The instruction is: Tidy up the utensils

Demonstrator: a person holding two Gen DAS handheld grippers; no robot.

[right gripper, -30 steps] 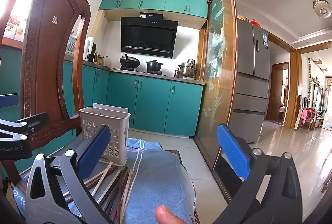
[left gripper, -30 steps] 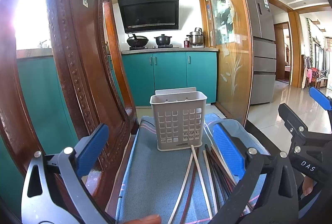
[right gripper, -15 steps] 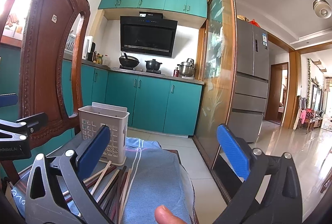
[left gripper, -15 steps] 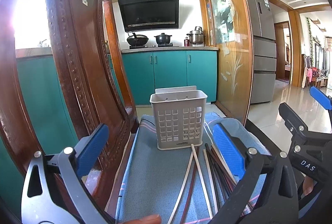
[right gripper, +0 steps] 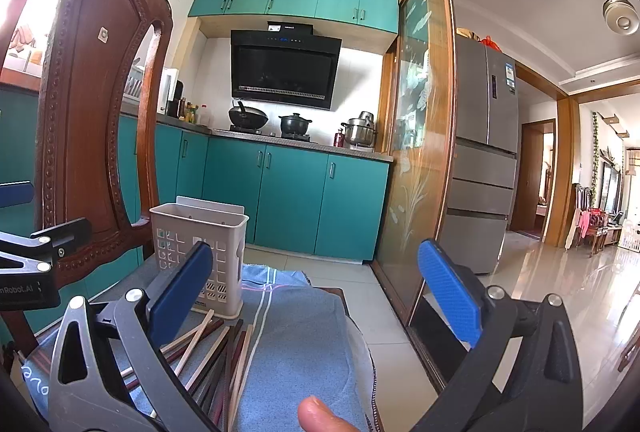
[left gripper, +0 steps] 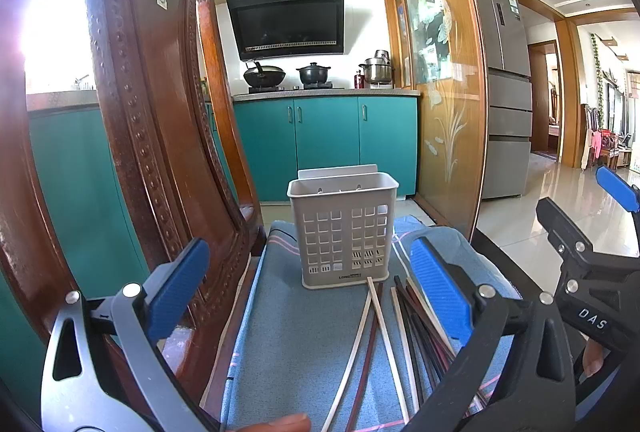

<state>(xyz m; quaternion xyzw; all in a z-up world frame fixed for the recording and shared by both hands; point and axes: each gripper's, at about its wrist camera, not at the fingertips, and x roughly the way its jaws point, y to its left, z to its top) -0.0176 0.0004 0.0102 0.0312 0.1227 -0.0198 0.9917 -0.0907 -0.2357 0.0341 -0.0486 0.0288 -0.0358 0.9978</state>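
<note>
A beige slotted utensil holder (left gripper: pixel 344 228) (right gripper: pixel 202 252) stands upright on a blue cloth (left gripper: pixel 300 332) (right gripper: pixel 296 336) spread over a chair seat. Several chopsticks (left gripper: pixel 384 336) (right gripper: pixel 224 356), pale and dark red-brown, lie loose on the cloth just in front of the holder. My left gripper (left gripper: pixel 308 296) is open, held above the cloth short of the holder, nothing between its blue pads. My right gripper (right gripper: pixel 316 296) is open too, right of the holder, above the cloth. In the left wrist view, part of the right gripper (left gripper: pixel 592 272) shows at the right edge.
A carved dark wooden chair back (left gripper: pixel 152 136) (right gripper: pixel 92 136) rises close on the left. Beyond are teal kitchen cabinets (left gripper: pixel 324 140), a glass sliding door (left gripper: pixel 436 100), a grey fridge (right gripper: pixel 484 160) and a shiny tiled floor (right gripper: pixel 540 296). A fingertip (right gripper: pixel 320 416) shows at the bottom.
Both views have shifted very slightly; the holder and chopsticks lie as before and both grippers stay open.
</note>
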